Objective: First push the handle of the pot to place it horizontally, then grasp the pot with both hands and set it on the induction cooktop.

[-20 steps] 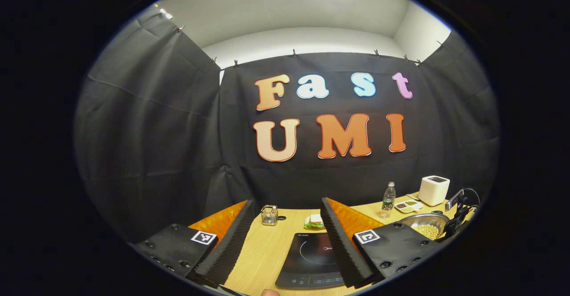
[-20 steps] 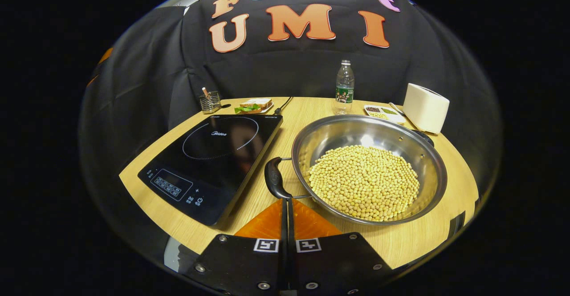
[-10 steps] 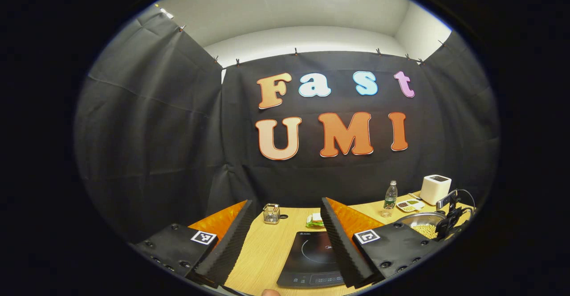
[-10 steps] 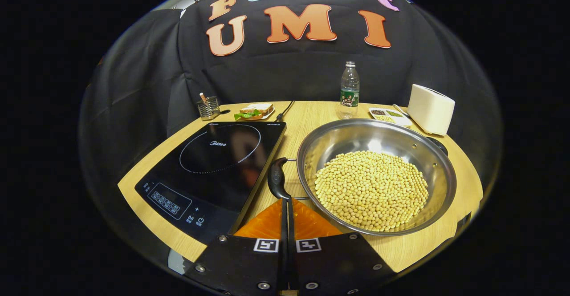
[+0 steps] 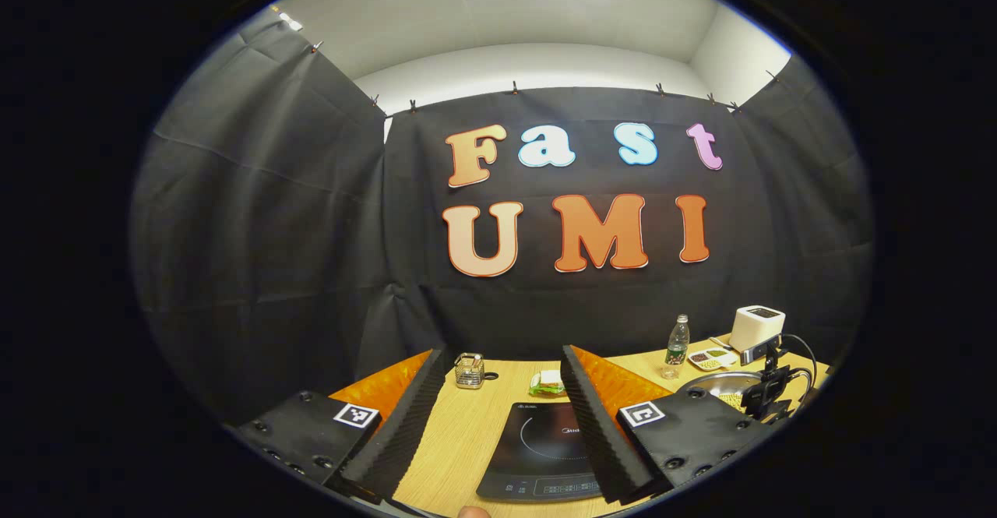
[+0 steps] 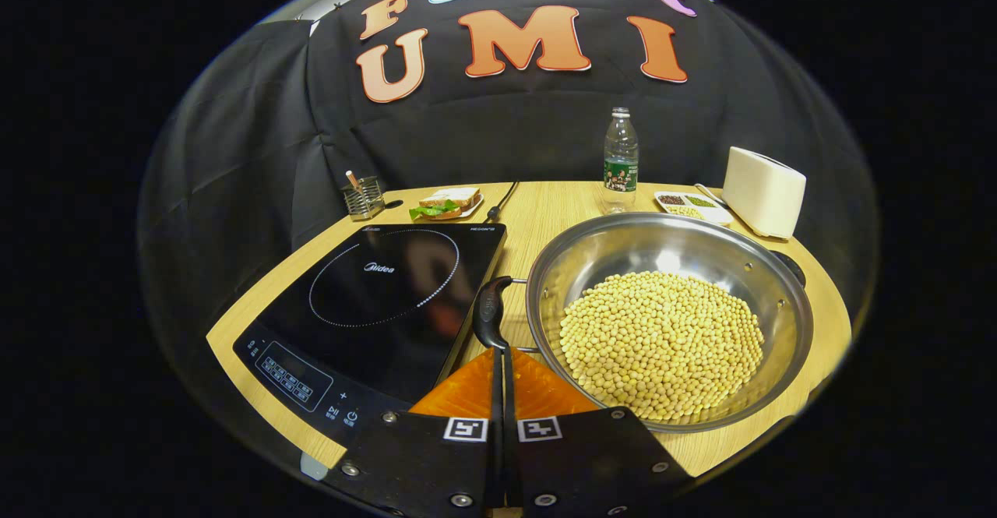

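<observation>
A steel pot (image 6: 670,253) full of soybeans stands on the wooden table (image 6: 545,206), to the right of the black induction cooktop (image 6: 374,292). Its black side handle (image 6: 491,311) points toward the cooktop's edge. A second handle (image 6: 788,265) shows at the far right rim. My right gripper (image 6: 498,353) is shut, with its tips at the near end of the side handle. My left gripper (image 5: 502,354) is open and held above the table, with the cooktop (image 5: 545,444) between and below its fingers. The pot (image 5: 720,384) and the right gripper (image 5: 767,393) appear far right.
Along the back of the table are a wire holder (image 6: 362,195), a sandwich on a plate (image 6: 444,202), a water bottle (image 6: 621,160), a divided dish (image 6: 689,205) and a white box-shaped appliance (image 6: 763,191). A cord (image 6: 498,195) runs behind the cooktop.
The shut right gripper has stayed at the handle while the pot turned slightly, its handle's far end swinging right. In the left gripper view the right gripper drifted away. The left gripper barely moved.
</observation>
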`<move>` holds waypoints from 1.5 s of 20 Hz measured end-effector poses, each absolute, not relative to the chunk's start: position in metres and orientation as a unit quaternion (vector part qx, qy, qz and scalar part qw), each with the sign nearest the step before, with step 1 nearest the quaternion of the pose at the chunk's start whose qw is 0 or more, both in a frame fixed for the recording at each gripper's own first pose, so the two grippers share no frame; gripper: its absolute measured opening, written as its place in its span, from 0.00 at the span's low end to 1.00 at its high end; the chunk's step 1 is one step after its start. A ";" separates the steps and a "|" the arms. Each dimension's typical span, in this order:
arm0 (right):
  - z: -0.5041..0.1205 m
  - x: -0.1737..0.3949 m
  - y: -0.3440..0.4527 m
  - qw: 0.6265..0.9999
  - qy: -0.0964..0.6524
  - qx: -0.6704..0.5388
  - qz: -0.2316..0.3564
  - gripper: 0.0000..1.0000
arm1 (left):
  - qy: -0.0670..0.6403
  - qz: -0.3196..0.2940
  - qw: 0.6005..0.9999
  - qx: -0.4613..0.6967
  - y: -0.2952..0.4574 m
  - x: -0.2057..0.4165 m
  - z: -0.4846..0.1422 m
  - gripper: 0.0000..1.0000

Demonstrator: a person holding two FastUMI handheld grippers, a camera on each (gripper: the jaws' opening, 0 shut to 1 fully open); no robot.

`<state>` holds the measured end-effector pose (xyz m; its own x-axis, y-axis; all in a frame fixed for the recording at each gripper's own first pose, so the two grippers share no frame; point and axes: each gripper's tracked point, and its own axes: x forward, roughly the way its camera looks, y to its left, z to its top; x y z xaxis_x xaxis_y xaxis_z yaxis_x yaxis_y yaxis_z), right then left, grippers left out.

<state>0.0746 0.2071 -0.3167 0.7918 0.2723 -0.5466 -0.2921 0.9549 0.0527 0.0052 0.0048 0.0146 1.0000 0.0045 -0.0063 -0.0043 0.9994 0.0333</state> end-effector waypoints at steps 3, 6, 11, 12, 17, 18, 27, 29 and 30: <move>-0.317 0.083 0.210 0.947 0.284 -0.013 0.152 0.00 | 0.006 0.000 1.000 0.015 0.000 0.005 0.013 0.97; -0.319 0.091 0.214 0.947 0.282 -0.004 0.154 0.00 | 0.013 -0.005 1.000 0.018 -0.009 0.008 0.007 0.97; -0.293 0.079 0.206 0.947 0.270 0.012 0.175 0.00 | 0.025 -0.031 0.999 0.008 -0.037 0.016 0.000 0.97; -0.285 0.077 0.198 0.949 0.261 0.012 0.174 0.00 | 0.027 -0.038 0.999 0.006 -0.045 0.019 -0.002 0.97; -0.257 0.089 0.128 0.965 0.229 0.018 0.128 0.00 | 0.060 -0.076 0.995 -0.007 -0.091 0.033 -0.031 0.97; -0.256 0.092 0.110 0.967 0.226 0.018 0.113 0.00 | 0.071 -0.086 0.994 -0.010 -0.102 0.036 -0.039 0.97; -0.249 0.113 -0.023 0.975 0.218 0.042 0.003 0.06 | 0.194 -0.148 0.970 0.000 -0.201 0.062 -0.141 0.98; -0.251 0.116 -0.038 0.974 0.221 0.042 -0.008 0.23 | 0.231 -0.162 0.960 0.002 -0.219 0.066 -0.169 0.98; -0.256 0.119 -0.045 0.974 0.224 0.041 -0.015 0.34 | 0.250 -0.168 0.953 0.002 -0.229 0.067 -0.183 0.98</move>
<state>0.1187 -0.0450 -0.2556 0.8990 -0.0118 -0.4378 0.0485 0.9962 0.0728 0.0667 -0.2286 -0.1828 0.8183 -0.3197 -0.4776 0.3214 0.9435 -0.0810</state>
